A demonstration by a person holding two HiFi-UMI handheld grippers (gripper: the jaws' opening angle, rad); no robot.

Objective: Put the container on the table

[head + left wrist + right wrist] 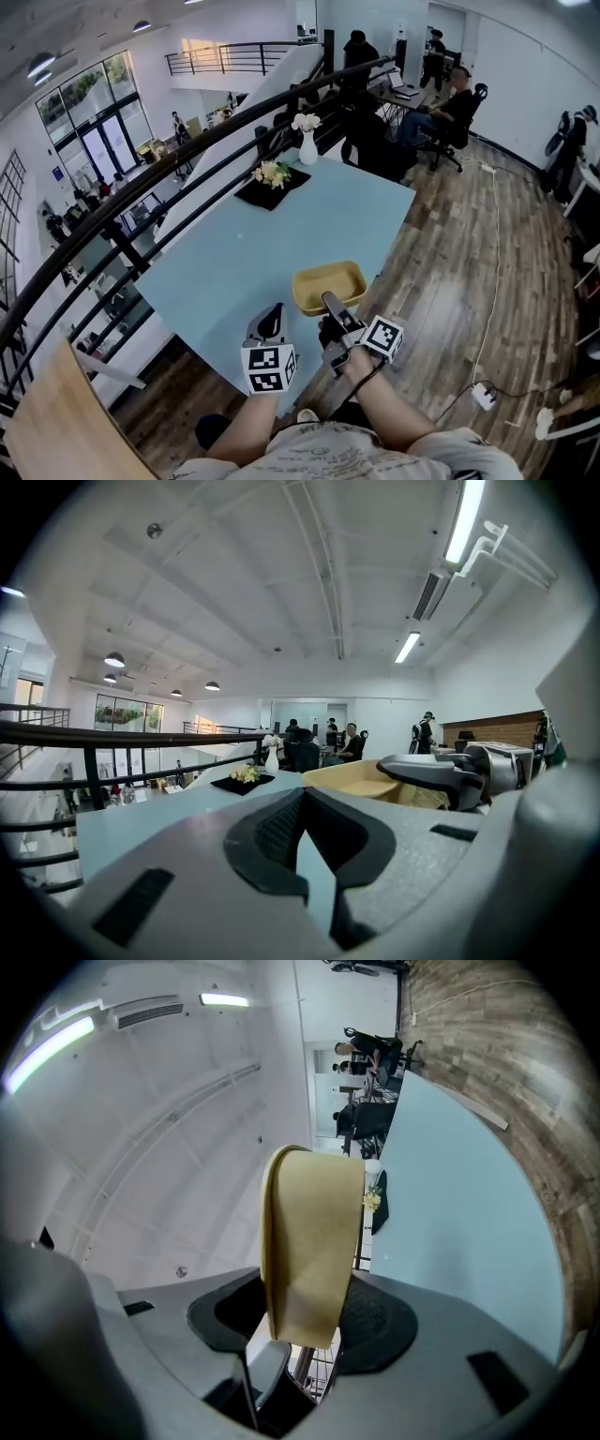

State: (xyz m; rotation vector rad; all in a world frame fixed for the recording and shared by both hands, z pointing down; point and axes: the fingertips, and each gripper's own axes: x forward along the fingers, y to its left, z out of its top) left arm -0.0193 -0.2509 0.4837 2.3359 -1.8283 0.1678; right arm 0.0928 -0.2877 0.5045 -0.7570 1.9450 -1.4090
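1. Right gripper point(330, 302) has the yellow container point(328, 286): jaws clamped on its near wall, and the right gripper view shows the wall pinched edge-on between the pads.
2. The container sits over the near edge of the light blue table point(234, 253), open side up. Whether its base touches the top, I cannot tell.
3. Left gripper point(273, 319) is at the same near edge, just beside the container. Jaws together, nothing in them.
4. At the table's far end are a white vase point(308, 146) of flowers and a dark mat point(273, 186) with a small bouquet, well apart from the container.
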